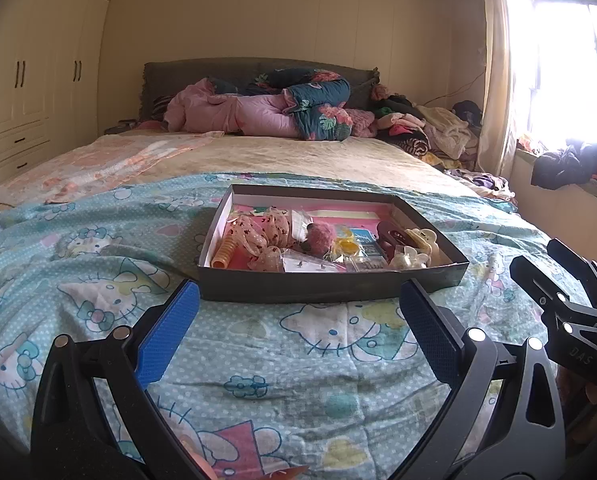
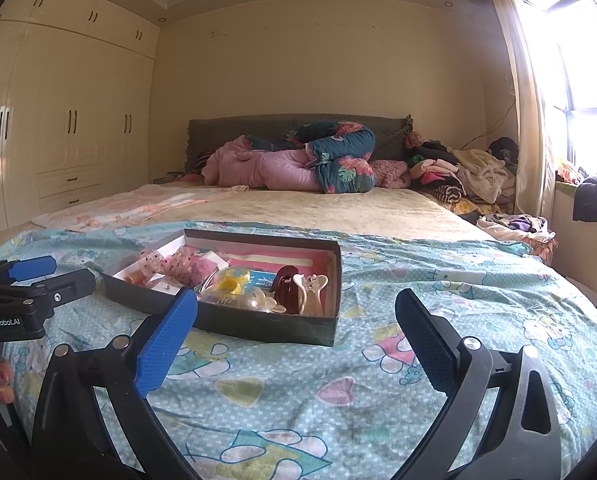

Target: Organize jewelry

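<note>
Clearly spread wide and empty: left gripper (image 1: 298, 320) and right gripper (image 2: 296, 336), both low over the pale-blue cartoon-print quilt (image 1: 258, 360) near the bed's foot edge. Just beyond, mid-quilt: shallow dark cardboard box with pink lining (image 1: 326, 284), crammed with light, small pieces. Likely stiff and slippery: brown plastic claw clip (image 2: 288, 290), best pinched across its spine. Soft, crushable: pink dotted ribbon bows (image 1: 262, 228). Clear packets tangled together, contents hard to make out.
</note>
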The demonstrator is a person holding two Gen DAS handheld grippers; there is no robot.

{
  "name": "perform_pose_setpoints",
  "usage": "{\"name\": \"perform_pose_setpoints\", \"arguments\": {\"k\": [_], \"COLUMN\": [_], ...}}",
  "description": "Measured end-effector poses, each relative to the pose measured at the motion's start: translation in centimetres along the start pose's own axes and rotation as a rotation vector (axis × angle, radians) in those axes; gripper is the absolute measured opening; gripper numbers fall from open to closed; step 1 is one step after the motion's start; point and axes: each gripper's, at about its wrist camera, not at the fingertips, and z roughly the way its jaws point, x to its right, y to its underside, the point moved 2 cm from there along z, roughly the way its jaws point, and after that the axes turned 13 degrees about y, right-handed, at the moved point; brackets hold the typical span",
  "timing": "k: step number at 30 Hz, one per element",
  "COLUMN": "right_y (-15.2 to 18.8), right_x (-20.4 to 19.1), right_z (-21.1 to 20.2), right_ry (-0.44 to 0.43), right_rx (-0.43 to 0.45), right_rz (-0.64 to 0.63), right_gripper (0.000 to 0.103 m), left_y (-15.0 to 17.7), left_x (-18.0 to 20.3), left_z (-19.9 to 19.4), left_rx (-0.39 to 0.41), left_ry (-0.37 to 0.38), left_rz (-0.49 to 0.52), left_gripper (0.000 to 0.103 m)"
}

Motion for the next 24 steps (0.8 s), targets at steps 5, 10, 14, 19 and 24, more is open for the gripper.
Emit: {"name": "perform_pose_setpoints", "arguments": {"k": [5, 10, 14, 19, 24], "right_y": [0.01, 0.01, 0.14, 0.28, 0.26], "right_x": [-0.03, -0.02, -0.10, -0.12, -0.13], "right_z": [0.00, 0.01, 0.05, 0.03, 0.08], "right_ry": [0.000, -0.001, 0.000, 0.000, -0.001], "right_rx": [-0.001, -0.002, -0.003, -0.003, -0.004], "right_rz": [0.000, 0.000, 0.000, 0.002, 0.001], "right_gripper": [0.097, 0.097, 0.097, 0.097, 0.097], "left_y": [0.03, 0.07, 0.04, 0.05, 0.03], "left_x": [-0.03, -0.06, -0.11, -0.14, -0.16], "left_z": [0.01, -0.04, -0.07, -0.08, -0.06], "left_rx": [0.000, 0.004, 0.005, 0.006, 0.004], "left_ry": [-0.001, -0.002, -0.004, -0.006, -0.005], "left_rz": [0.000, 0.000, 0.000, 0.000, 0.001], "left_gripper": [0.092, 0.092, 0.092, 0.092, 0.092]}}
